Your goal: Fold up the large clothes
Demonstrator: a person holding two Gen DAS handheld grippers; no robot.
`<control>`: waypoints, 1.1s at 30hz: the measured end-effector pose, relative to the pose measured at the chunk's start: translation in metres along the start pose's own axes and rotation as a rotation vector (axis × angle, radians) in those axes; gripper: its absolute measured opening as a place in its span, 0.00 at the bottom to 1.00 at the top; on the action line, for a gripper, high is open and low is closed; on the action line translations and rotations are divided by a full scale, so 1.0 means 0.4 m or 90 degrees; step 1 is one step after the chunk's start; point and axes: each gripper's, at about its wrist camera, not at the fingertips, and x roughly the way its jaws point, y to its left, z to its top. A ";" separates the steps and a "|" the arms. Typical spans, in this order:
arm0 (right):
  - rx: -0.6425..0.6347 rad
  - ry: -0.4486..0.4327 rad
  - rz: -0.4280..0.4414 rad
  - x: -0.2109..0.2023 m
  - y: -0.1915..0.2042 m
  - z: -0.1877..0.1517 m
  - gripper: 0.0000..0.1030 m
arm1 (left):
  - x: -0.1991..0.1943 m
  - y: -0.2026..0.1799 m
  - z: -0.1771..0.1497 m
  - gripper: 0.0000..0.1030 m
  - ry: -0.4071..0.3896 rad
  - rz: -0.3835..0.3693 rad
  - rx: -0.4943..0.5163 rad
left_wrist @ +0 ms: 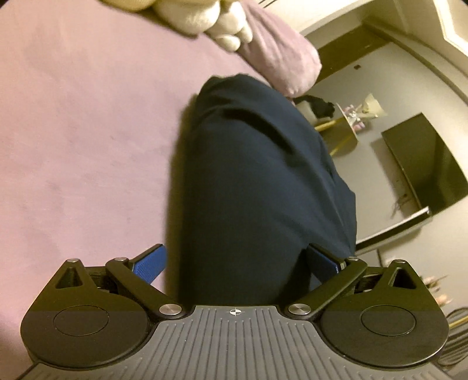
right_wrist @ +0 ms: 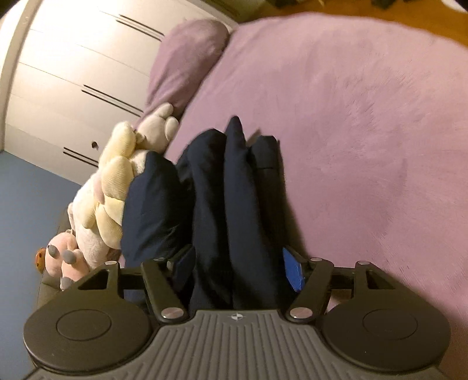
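Note:
A dark navy garment (left_wrist: 254, 181) hangs bunched from my left gripper (left_wrist: 237, 263) above the lilac bed (left_wrist: 87, 131). The blue pads (left_wrist: 147, 264) stand wide apart with a thick wad of cloth between them. In the right wrist view the same navy garment (right_wrist: 231, 204) falls in several vertical folds from my right gripper (right_wrist: 238, 269), whose blue pads (right_wrist: 292, 271) press on the bunched cloth from both sides. The lower end of the cloth trails toward the bed (right_wrist: 365, 117).
A lilac pillow (left_wrist: 280, 61) (right_wrist: 187, 61) and cream and pink plush toys (right_wrist: 108, 187) (left_wrist: 204, 17) lie at the head of the bed. A white wardrobe (right_wrist: 73, 73) stands behind. A dark screen (left_wrist: 424, 163) and a shelf are off the bed's side.

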 end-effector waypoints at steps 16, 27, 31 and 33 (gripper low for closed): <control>-0.036 0.014 0.023 0.134 0.116 -0.013 0.31 | -0.080 0.002 0.070 0.82 -0.005 0.005 0.011; -0.039 0.140 0.105 0.343 0.269 -0.147 0.33 | -0.242 0.074 0.079 0.84 -0.081 0.156 0.013; -0.126 0.101 0.024 0.301 0.317 -0.160 0.45 | -0.275 0.045 0.049 0.91 -0.131 0.190 0.053; -0.207 0.064 -0.047 0.247 0.355 -0.168 0.47 | -0.286 0.023 0.043 0.93 -0.166 0.230 0.077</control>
